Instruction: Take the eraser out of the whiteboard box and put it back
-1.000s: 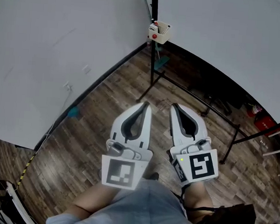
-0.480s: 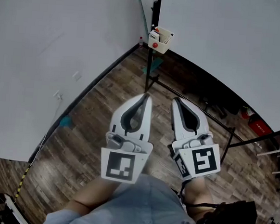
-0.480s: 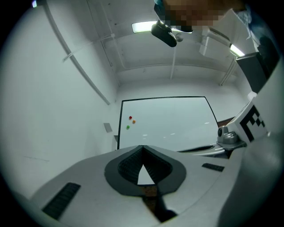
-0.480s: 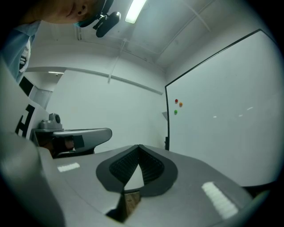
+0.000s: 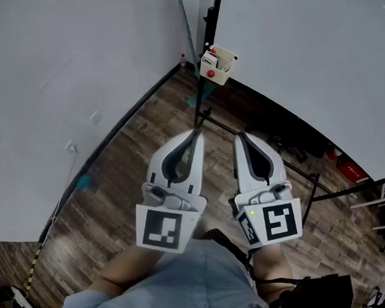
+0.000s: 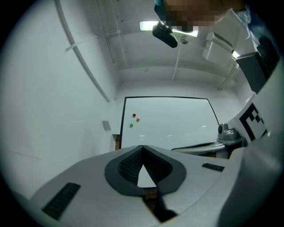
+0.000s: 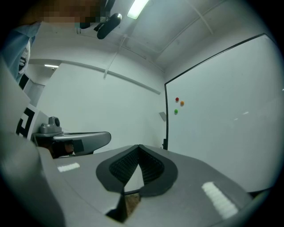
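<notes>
Where the pale grey wall [image 5: 66,73] meets the dark wood-plank floor [image 5: 132,165], a large white whiteboard [image 5: 307,46] stands on a black metal stand [image 5: 216,12]. Two white tools with dark ribbed pads are held side by side above the floor, near each other but apart, both pointing toward the board's left edge. The left hand-held gripper [image 5: 195,135] has its jaws pressed together at the tips with nothing between them. The right hand-held gripper [image 5: 240,139] is likewise closed and empty. Well ahead of both, the small cream whiteboard box [image 5: 217,64] hangs on the stand's upright. A red round item [image 5: 211,72] shows at its front. The eraser cannot be told apart among the small things inside it. Three small round magnets [image 6: 134,115], red, orange and green, cluster on the board.
</notes>
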